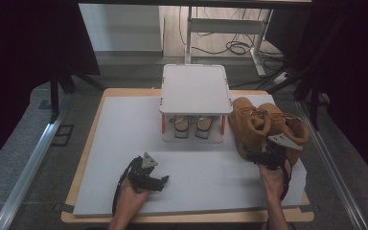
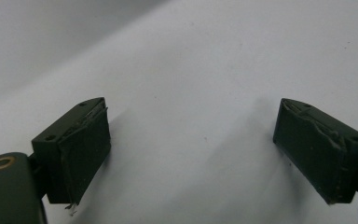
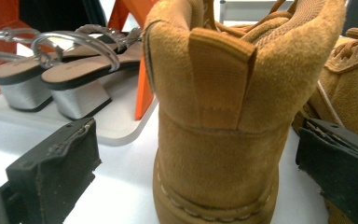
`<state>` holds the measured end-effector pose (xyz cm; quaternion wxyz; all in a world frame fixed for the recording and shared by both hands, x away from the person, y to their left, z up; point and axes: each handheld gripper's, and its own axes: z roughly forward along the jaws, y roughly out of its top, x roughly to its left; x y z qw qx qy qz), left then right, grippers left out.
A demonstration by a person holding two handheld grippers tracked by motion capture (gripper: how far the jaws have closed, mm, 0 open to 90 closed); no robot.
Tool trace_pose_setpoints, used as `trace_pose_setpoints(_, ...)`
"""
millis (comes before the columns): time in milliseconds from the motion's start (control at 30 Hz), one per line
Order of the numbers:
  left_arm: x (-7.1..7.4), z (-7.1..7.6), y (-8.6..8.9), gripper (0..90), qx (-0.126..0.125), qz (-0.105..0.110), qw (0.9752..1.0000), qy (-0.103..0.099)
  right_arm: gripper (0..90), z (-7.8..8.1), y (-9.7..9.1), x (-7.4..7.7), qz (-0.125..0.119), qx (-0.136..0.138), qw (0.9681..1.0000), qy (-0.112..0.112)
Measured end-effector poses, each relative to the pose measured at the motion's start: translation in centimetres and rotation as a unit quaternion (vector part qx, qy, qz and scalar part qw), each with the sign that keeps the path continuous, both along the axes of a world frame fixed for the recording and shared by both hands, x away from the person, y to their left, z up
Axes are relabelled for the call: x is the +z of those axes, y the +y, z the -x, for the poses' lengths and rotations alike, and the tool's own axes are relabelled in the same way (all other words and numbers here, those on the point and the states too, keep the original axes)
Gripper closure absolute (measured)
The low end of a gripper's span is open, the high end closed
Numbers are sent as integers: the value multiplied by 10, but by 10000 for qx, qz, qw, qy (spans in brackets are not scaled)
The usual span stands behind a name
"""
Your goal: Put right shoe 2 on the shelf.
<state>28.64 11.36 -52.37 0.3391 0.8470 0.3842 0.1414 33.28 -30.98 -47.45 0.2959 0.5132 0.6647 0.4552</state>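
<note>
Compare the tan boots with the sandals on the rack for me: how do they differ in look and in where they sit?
The tan boots are high-cut suede with laces; the sandals are open, with silver straps and silver block heels. The tan boots stand on the white table, right of the rack; the sandals sit on the rack's lower shelf, under its white top. The tan boots are bulkier than the sandals. Both are pairs, set side by side.

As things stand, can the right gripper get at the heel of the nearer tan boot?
Probably yes. The right gripper is open, its jaws standing either side of the nearer tan boot at the heel, without touching it. Nothing lies between them; the second boot crowds one jaw closely.
</note>
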Motion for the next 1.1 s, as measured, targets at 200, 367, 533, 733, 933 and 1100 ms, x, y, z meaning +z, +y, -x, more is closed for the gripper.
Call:
trace_pose_setpoints(200,0,0,0,105,0,1,10000,2,0,-7,3,-2,-61,-233,9997,-103)
trace_pose_setpoints(367,0,0,0,105,0,1,10000,0,0,-12,8,-2,-141,-435,9986,-270)
trace_pose_setpoints(533,0,0,0,105,2,4,10000,1,0,-16,11,-3,-64,-600,9976,-334)
trace_pose_setpoints(733,0,0,0,105,1,3,10000,1,0,-28,16,-3,104,-803,9962,-316)
trace_pose_setpoints(933,0,0,0,105,1,4,10000,1,0,-39,18,-1,152,-869,9957,-280)
trace_pose_setpoints(1100,0,0,0,105,1,6,10000,1,0,-46,21,-1,305,-951,9947,-254)
